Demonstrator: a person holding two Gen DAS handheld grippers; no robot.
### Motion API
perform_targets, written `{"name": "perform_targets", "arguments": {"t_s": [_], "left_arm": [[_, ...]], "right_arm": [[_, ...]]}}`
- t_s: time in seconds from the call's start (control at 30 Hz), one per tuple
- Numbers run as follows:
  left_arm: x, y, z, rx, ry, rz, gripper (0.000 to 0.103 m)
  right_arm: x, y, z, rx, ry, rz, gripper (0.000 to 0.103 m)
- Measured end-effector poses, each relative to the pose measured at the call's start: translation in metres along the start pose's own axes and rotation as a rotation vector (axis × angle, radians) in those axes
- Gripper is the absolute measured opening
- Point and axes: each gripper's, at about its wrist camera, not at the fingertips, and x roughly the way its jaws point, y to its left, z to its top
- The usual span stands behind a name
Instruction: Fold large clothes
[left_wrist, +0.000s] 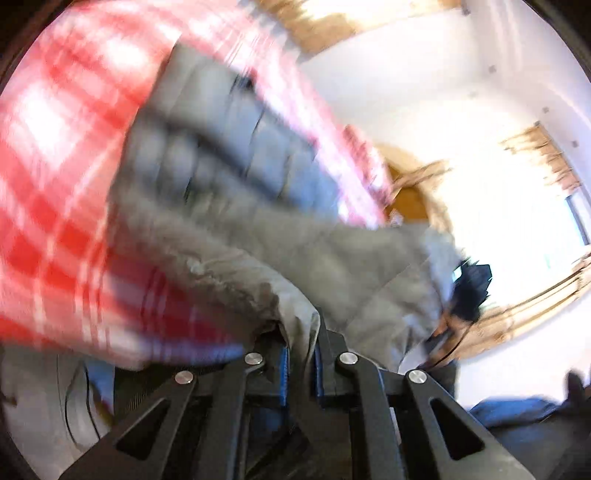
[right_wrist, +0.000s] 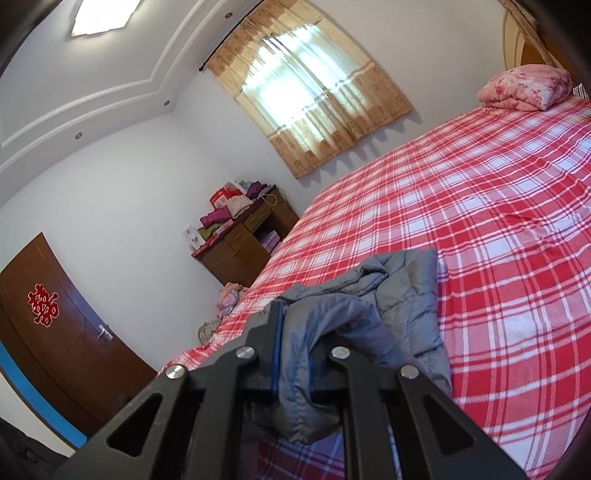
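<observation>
A grey quilted jacket (left_wrist: 229, 155) lies blurred across the red plaid bed (left_wrist: 55, 166) in the left wrist view. My left gripper (left_wrist: 301, 354) is shut on a fold of its grey fabric, pinched between the blue pads. A dark blurred shape (left_wrist: 472, 284) sits at the jacket's far end. In the right wrist view the jacket (right_wrist: 406, 288) is bunched near the edge of the bed (right_wrist: 480, 206). My right gripper (right_wrist: 293, 354) is shut on a thick fold of it, and the cloth hangs down over the jaws.
A folded pink quilt (right_wrist: 524, 86) sits at the far end of the bed. A wooden desk (right_wrist: 243, 247) piled with clothes stands by the wall under a curtained window (right_wrist: 310, 103). A brown door (right_wrist: 55, 332) is at the left.
</observation>
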Motion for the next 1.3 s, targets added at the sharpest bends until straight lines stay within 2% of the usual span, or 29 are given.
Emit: {"name": "perform_targets", "arguments": {"t_s": [0.07, 0.2, 0.33, 0.43, 0.57, 0.63, 0.7, 0.73, 0.8, 0.87, 0.9, 0.97, 1.03, 1.07, 1.1, 1.17, 1.2, 1.23, 1.3], "left_arm": [[-0.013, -0.008, 0.025, 0.009, -0.060, -0.020, 0.009], [-0.022, -0.006, 0.102, -0.055, -0.171, -0.035, 0.009], [-0.009, 0.017, 0.179, -0.065, -0.273, 0.088, 0.010], [0.021, 0.045, 0.219, -0.096, -0.293, 0.177, 0.010], [0.063, 0.083, 0.257, -0.181, -0.258, 0.226, 0.010], [0.070, 0.100, 0.265, -0.237, -0.248, 0.191, 0.013], [0.069, 0.109, 0.268, -0.272, -0.234, 0.145, 0.018], [0.066, 0.114, 0.268, -0.297, -0.229, 0.106, 0.020], [0.058, 0.119, 0.269, -0.344, -0.238, 0.023, 0.024], [0.044, 0.122, 0.272, -0.389, -0.276, -0.047, 0.034], [0.033, 0.123, 0.273, -0.407, -0.317, -0.067, 0.039], [0.010, 0.122, 0.280, -0.415, -0.425, -0.036, 0.068], [-0.020, 0.120, 0.276, -0.425, -0.525, -0.010, 0.075], [-0.036, 0.115, 0.272, -0.420, -0.561, 0.021, 0.075], [-0.043, 0.108, 0.272, -0.394, -0.565, 0.076, 0.075], [-0.047, 0.080, 0.270, -0.257, -0.523, 0.250, 0.075], [-0.042, 0.060, 0.267, -0.157, -0.482, 0.343, 0.075], [-0.033, 0.041, 0.262, -0.062, -0.440, 0.402, 0.075], [-0.013, 0.014, 0.250, 0.087, -0.353, 0.430, 0.075]], "right_arm": [[0.013, -0.006, 0.014, 0.006, -0.007, -0.016, 0.014], [0.048, -0.024, 0.041, 0.050, -0.021, -0.077, 0.014], [0.105, -0.054, 0.061, 0.057, -0.021, -0.228, 0.014], [0.150, -0.088, 0.059, 0.086, -0.001, -0.324, 0.015], [0.200, -0.126, 0.041, 0.123, 0.039, -0.452, 0.024], [0.213, -0.140, 0.033, 0.126, 0.051, -0.478, 0.041], [0.213, -0.147, 0.029, 0.134, 0.039, -0.478, 0.066], [0.210, -0.151, 0.028, 0.144, 0.033, -0.484, 0.073], [0.204, -0.159, 0.028, 0.171, 0.017, -0.493, 0.095], [0.201, -0.163, 0.026, 0.194, 0.015, -0.505, 0.100], [0.197, -0.168, 0.025, 0.211, 0.018, -0.503, 0.100], [0.191, -0.170, 0.024, 0.223, 0.021, -0.506, 0.100], [0.186, -0.167, 0.026, 0.217, 0.018, -0.506, 0.100], [0.178, -0.163, 0.030, 0.212, 0.008, -0.502, 0.100], [0.167, -0.157, 0.033, 0.203, -0.019, -0.492, 0.097], [0.144, -0.137, 0.041, 0.152, -0.096, -0.479, 0.091], [0.133, -0.123, 0.046, 0.102, -0.117, -0.478, 0.082], [0.128, -0.111, 0.049, 0.058, -0.114, -0.476, 0.071], [0.120, -0.075, 0.053, -0.074, -0.069, -0.443, 0.063]]}}
